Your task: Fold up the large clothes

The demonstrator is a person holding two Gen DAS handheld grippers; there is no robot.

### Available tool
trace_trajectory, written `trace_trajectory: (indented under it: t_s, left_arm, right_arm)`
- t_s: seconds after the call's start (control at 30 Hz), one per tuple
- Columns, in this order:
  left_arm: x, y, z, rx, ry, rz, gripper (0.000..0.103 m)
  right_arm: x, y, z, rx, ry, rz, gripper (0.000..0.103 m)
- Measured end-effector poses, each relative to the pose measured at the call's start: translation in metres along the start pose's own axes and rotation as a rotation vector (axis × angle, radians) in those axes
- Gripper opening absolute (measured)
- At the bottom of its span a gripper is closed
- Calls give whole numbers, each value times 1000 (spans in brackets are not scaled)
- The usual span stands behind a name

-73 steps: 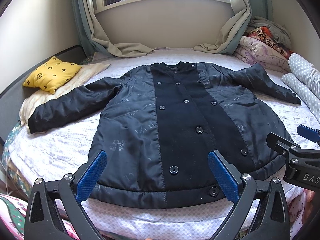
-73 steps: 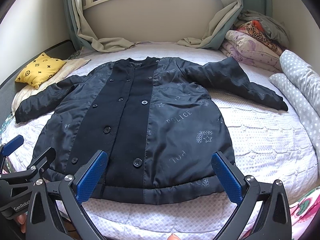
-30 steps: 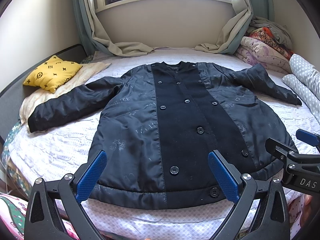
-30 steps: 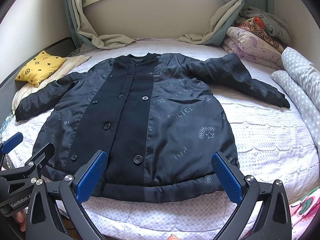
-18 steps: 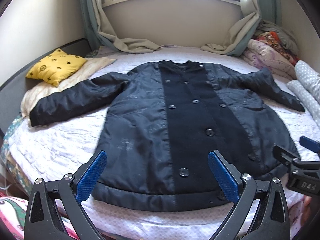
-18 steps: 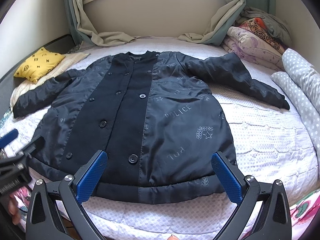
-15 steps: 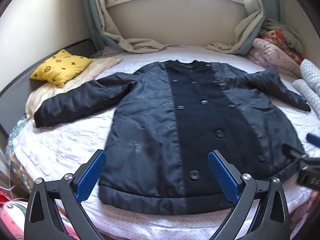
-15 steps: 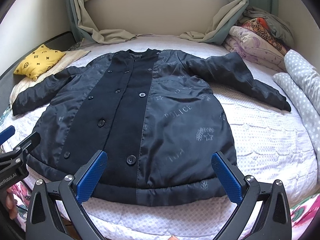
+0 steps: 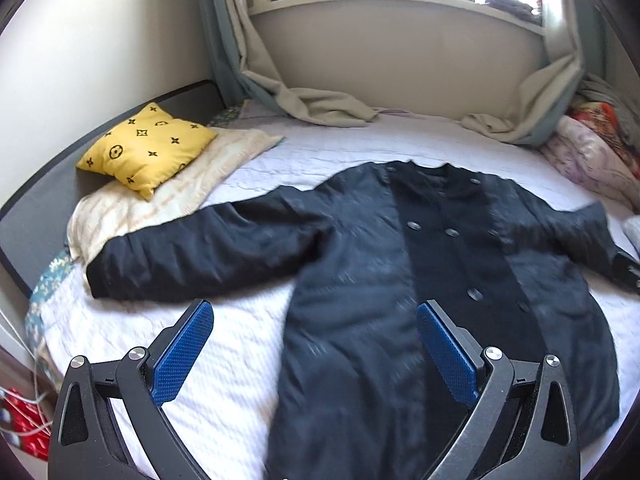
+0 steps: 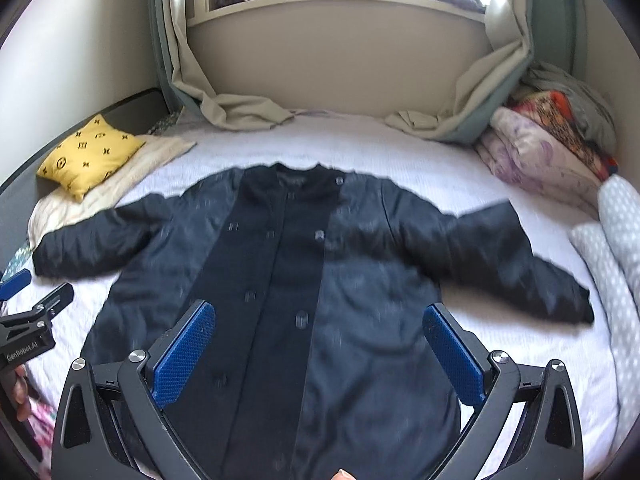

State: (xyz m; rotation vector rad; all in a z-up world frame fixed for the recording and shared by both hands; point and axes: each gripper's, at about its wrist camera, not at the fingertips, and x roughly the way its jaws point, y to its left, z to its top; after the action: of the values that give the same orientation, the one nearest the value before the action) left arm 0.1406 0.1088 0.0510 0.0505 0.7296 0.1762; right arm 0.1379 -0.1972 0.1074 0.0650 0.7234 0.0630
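Note:
A large dark navy coat (image 9: pixel 400 280) (image 10: pixel 320 280) with a black buttoned front panel lies flat, face up, on the white bedspread (image 9: pixel 224 356), both sleeves spread outward. My left gripper (image 9: pixel 314 356) hovers open over the coat's left lower part and the bedspread beside it, holding nothing. My right gripper (image 10: pixel 318 356) hangs open above the coat's lower middle, also with nothing in it. In the right wrist view the left gripper (image 10: pixel 28 312) shows at the left edge, below the left sleeve cuff (image 10: pixel 52 256). Both views are motion-blurred.
A yellow patterned cushion (image 9: pixel 148 152) rests on a cream blanket (image 9: pixel 168 204) at the bed's left. Folded quilts and bedding (image 10: pixel 548 148) are piled at the right, with a dotted grey duvet (image 10: pixel 616 240) beside them. Curtains (image 10: pixel 240 108) drape onto the bed below the window.
Both grippers have moved forward over the coat; its hem has dropped out of view. The left gripper has also shifted left, toward the left sleeve. Both stay open.

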Motion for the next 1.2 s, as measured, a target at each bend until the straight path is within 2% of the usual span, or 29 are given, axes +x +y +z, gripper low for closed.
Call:
trace_trajectory:
  t_s: [0.17,0.23,0.37,0.7,0.77,0.87,0.97,1.0,1.07,1.2]
  left_arm:
    - [41,15,18,-35,63,28,103]
    - [59,21,18,-42,80,47,103]
    - [88,38,9,-96,151,64,103]
    - [123,86,-10,-345,288,-31,103]
    - [130,100,-16,-414,319,-53,103]
    - [139,130,-29,-578,356,-92,103]
    - [144,167,-37,-804,370,-185,103]
    - [145,183,-39,-906,363,-225,103]
    - [147,206,-42,-1034,344,-269,99]
    - [153,251,-51,-1216,319,-261,93]
  right_arm:
    - [34,-2,21,-40,-27,30,103]
    - [45,-4,19,-55,-34,16,103]
    - [71,-10,6,-108,17,9,103]
    - [98,-36,2,-38,85,49,103]
    - [101,-39,3,-24,94,61,103]
    - [101,-43,3,-3,106,81,103]
    - [100,-46,1,19,124,111,103]
    - [99,-47,1,24,126,117,103]
    - [99,-49,1,36,126,119,103]
    - [101,-54,3,61,130,118,103]
